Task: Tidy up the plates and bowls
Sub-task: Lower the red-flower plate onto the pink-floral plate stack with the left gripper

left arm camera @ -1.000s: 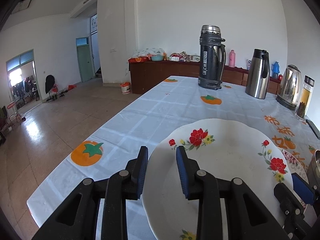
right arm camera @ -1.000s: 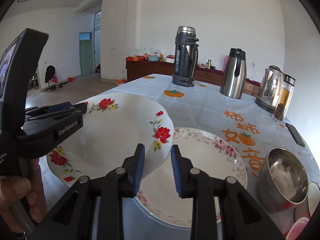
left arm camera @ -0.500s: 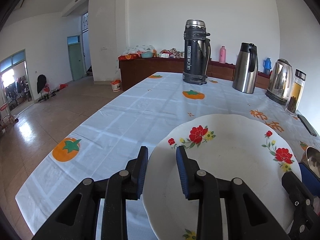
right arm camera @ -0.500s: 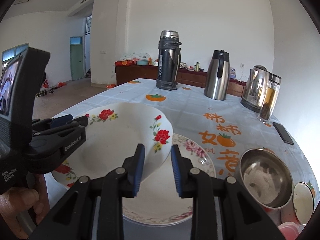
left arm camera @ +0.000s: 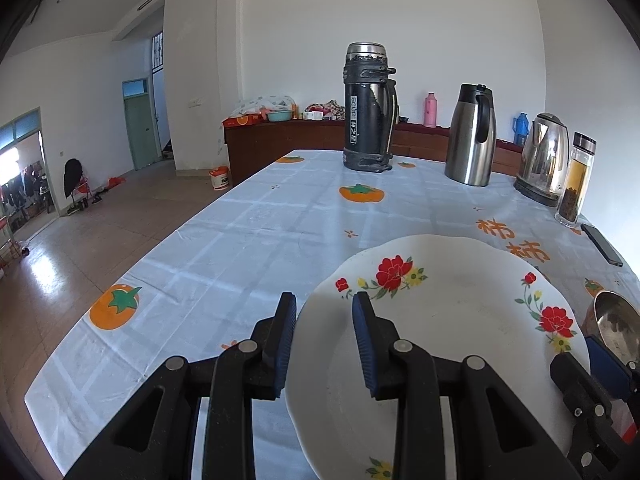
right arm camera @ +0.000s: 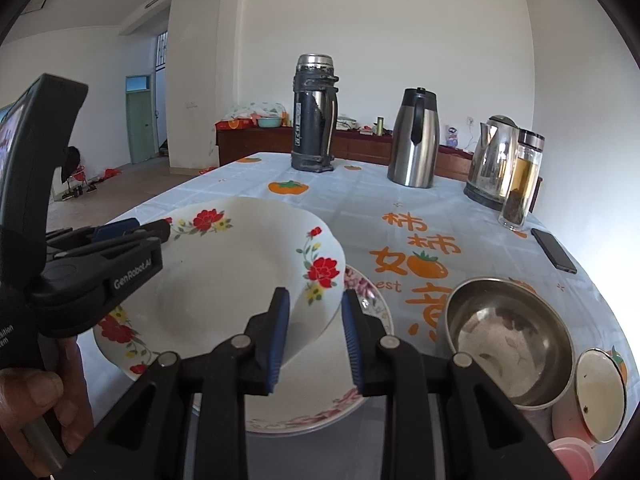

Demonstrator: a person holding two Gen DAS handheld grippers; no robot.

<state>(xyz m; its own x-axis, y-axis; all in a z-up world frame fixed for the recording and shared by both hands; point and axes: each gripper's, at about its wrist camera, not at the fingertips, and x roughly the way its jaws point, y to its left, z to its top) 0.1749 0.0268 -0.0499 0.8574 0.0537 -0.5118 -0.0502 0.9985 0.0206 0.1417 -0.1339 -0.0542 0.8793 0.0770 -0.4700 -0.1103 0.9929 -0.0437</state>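
A white plate with red flowers (left arm camera: 444, 328) (right arm camera: 224, 280) is held in the air between both grippers. My left gripper (left arm camera: 323, 336) is shut on its left rim; it also shows in the right wrist view (right arm camera: 132, 232). My right gripper (right arm camera: 312, 330) is shut on its right rim; it also shows in the left wrist view (left arm camera: 592, 376). Under it a larger plate with a pink flower border (right arm camera: 320, 404) lies on the table. A steel bowl (right arm camera: 508, 340) (left arm camera: 616, 326) stands to the right, next to a small white bowl (right arm camera: 600, 394).
On the far side of the persimmon-print tablecloth (left arm camera: 256, 236) stand a black thermos (left arm camera: 368, 108), a steel jug (left arm camera: 472, 136), a kettle (left arm camera: 544, 160) and a tea bottle (left arm camera: 576, 180). A phone (right arm camera: 554, 250) lies at the right edge. A pink lid (right arm camera: 572, 456) sits front right.
Both grippers have carried the flowered plate to the right and slightly back. It now sits over the pink-bordered plate, closer to the steel bowl.
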